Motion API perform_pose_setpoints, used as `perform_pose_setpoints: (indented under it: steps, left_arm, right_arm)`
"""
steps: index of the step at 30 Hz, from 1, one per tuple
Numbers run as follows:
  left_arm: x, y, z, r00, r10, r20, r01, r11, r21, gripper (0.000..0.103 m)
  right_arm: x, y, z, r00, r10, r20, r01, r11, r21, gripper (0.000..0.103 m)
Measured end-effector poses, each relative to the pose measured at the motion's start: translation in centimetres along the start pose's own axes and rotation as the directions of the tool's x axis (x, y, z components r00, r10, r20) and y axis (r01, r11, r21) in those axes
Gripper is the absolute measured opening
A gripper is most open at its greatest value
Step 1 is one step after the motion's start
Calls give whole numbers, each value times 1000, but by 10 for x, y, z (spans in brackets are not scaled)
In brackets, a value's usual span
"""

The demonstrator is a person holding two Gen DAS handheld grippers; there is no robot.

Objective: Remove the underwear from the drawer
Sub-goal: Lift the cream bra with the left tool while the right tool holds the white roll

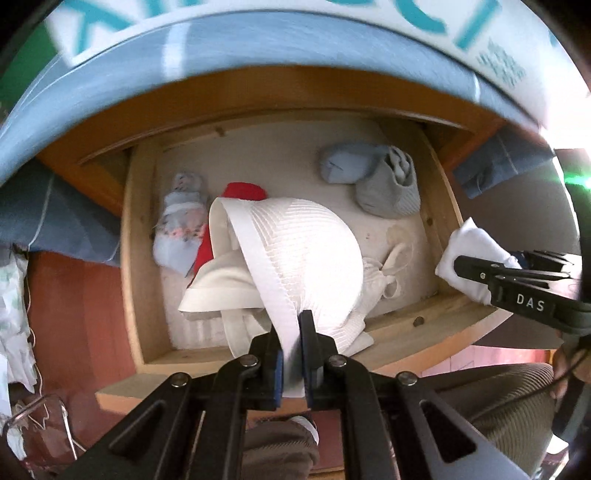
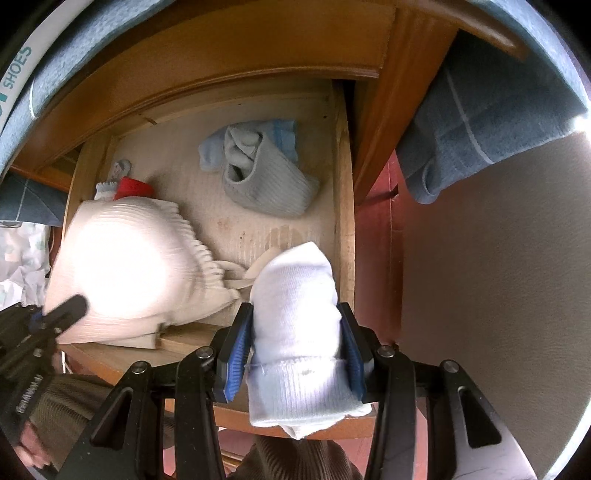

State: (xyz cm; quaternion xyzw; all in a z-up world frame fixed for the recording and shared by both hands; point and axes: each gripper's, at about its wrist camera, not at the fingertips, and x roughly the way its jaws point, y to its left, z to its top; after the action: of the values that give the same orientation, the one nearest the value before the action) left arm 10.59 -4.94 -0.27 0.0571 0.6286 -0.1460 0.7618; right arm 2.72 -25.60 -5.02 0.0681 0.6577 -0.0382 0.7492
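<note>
The wooden drawer [image 1: 136,258] is pulled open. My left gripper [image 1: 291,332] is shut on the band of a white ribbed bra [image 1: 306,254], lifted above the drawer's front left; the bra also shows in the right wrist view [image 2: 125,266]. My right gripper [image 2: 295,321] is shut on a rolled white sock bundle [image 2: 295,325] over the drawer's front right corner; it also shows in the left wrist view [image 1: 469,258].
In the drawer lie a red garment [image 1: 243,192], a floral pale-blue roll [image 1: 181,225], a light-blue roll [image 1: 343,166] and a grey sock bundle [image 1: 391,192]. A blue towel [image 2: 480,122] hangs at right. A shoe box [image 1: 258,22] sits on top.
</note>
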Motion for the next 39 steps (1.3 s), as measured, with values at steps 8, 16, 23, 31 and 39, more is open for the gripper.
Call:
perform_pose_setpoints:
  steps: [8,16,23,31,39]
  left_arm:
    - [4,40,5,999,-22,-38,19,997,-71,7]
    - [21,48,8,995,-67,-75,57,991,-120,20]
    - [7,49,17,997,-52,-49,45,990,-130,58]
    - [28,20,28,996,-28,-81,19,994,-106,64]
    - [76,0,39,989,29,-146,-41,996,-79,67]
  right_arm:
    - [1,2,-1,1000,4,-1,-4,1000,0,42]
    - [3,1,0,1000,8,-7,-8,1000,-2,42]
    - [5,2,1,1000,12,-11,-12,1000,-3,42]
    - [5,2,0,1000,16,-6,-16,1000,-1,42]
    - [5,2,0,1000,17,-9,-17,1000,-7,42]
